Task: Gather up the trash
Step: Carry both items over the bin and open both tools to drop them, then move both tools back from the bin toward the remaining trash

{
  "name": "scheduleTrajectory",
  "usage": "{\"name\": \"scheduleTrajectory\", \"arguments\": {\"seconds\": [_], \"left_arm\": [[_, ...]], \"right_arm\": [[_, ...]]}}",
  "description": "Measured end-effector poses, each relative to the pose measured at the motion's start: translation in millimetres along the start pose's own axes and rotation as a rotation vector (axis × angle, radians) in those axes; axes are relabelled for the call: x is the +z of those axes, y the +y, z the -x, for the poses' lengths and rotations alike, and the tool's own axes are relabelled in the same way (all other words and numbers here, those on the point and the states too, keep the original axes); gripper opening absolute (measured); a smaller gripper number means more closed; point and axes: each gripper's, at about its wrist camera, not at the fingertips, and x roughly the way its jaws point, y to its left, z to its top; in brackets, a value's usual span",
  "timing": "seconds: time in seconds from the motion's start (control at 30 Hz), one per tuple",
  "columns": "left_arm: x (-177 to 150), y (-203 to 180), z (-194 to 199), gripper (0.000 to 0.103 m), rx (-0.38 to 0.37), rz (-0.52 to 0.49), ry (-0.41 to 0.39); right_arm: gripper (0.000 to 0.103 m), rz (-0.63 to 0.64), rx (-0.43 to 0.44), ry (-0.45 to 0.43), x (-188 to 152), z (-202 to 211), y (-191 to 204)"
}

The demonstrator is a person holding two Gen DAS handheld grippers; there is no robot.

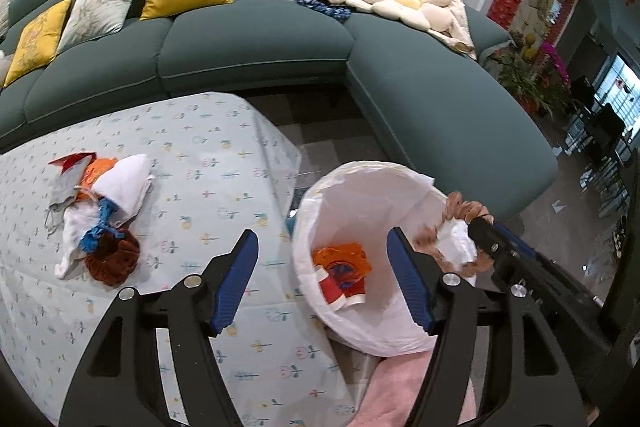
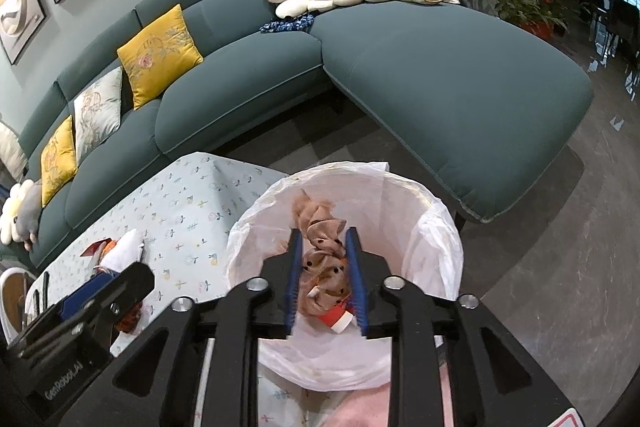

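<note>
Leftmost on the surface [image 1: 192, 155], under its floral cloth: your remaining trash pile [image 1: 96, 211], white tissue, orange and red wrappers, a blue scrap and a rust-brown scrunchie [image 1: 113, 259] at its near end. Your left gripper [image 1: 322, 279] hangs over the surface edge beside the bin, fingers spread wide, nothing between them. Next right, the bin with white liner [image 1: 360, 187] stands just beside the surface; an orange wrapper [image 1: 342, 271] already lies at the bottom. Your right gripper [image 2: 325, 281] sits over the bin mouth, fingers clenched on a tan polka-dot scrunchie [image 2: 322, 251], which is inside the rim, above the wrapper. Behind it all, the teal sofa [image 1: 260, 39] with yellow cushions.
</note>
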Motion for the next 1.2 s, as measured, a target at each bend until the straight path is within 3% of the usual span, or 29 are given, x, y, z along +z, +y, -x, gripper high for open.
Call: {"name": "scheduleTrajectory", "arguments": {"seconds": [0.23, 0.5, 1.2], "left_arm": [[-6, 23, 2, 0.067, 0.029, 0.059, 0.001], [-13, 41, 10, 0.070, 0.048, 0.096, -0.005], [-36, 123, 41, 0.074, 0.124, 0.247, -0.034]], "right_arm": [[0.044, 0.022, -0.010, -0.017, 2, 5, 13], [0.047, 0.038, -0.005, -0.021, 1, 13, 26], [0.055, 0.179, 0.063, 0.023, -42, 28, 101]]}}
